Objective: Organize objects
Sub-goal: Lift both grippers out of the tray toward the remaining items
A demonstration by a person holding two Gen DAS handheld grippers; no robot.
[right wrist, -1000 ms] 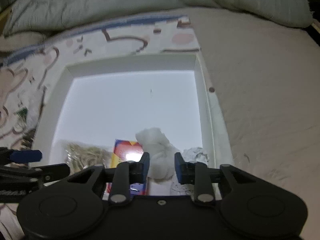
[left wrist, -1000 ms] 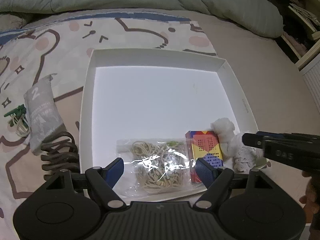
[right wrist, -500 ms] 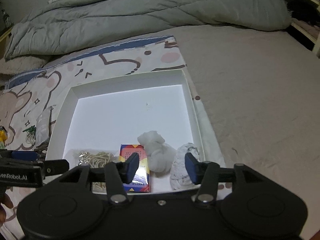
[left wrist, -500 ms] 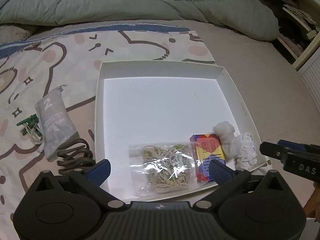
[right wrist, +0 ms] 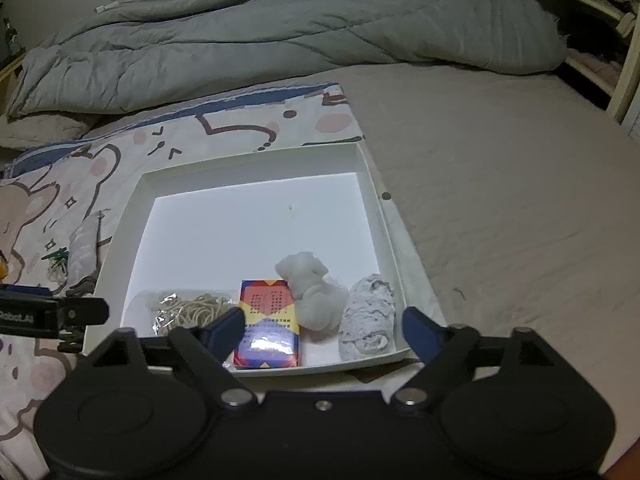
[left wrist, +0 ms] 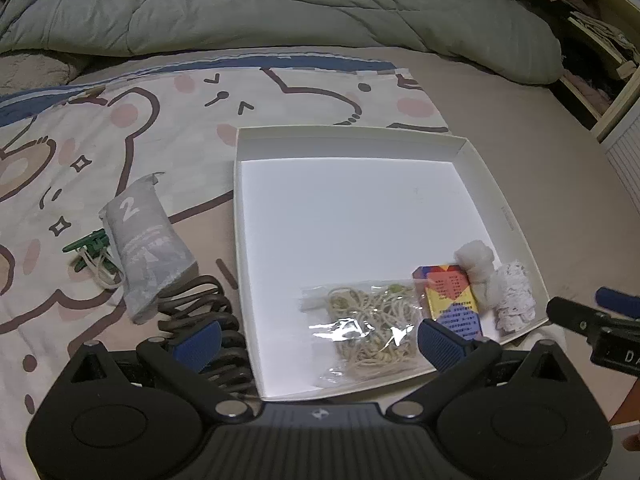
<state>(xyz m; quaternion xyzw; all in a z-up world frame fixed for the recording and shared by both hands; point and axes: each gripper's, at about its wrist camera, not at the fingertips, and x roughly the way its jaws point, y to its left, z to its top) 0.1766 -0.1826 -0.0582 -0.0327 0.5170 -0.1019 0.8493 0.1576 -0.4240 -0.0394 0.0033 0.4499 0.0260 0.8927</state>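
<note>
**White tray filling up along the near edge, three bits left out on the bed**

Shallow white tray sitting on the bed, half on the cartoon bear sheet, with most of its floor bare. Four things lined up along the near wall, left to right: clear bag of rubber bands, colourful little box, white fluffy wad, and a roll of white lace in the near right corner. Box, wad and lace touching or close to it; bag just beside the box.

Left claw spread as wide as it goes, nothing pinched, hanging above the tray's near left corner. Right claw opening right now, pads off everything, with box, wad and lace showing in the gap below but not gripped.

Outside the tray on the left: grey pouch with a "2" on it, a small green clip with pale bands just left of it, and a dark coiled cord at the pouch's near end, partly under the left claw.

Handling guesses:
- Pouch: looks soft and light, probably squashy. Best pinched across the narrow middle, not the floppy torn-looking far end.
- Coiled cord: springy, likely to stretch and dangle. Best grabbed across several loops at once.
- Green clip: small, stiff, loose bands attached; easy to snag only a band. Better to go for the plastic body.
- Bag of bands: slick film, likely to slide; already in, so best left alone.
</note>
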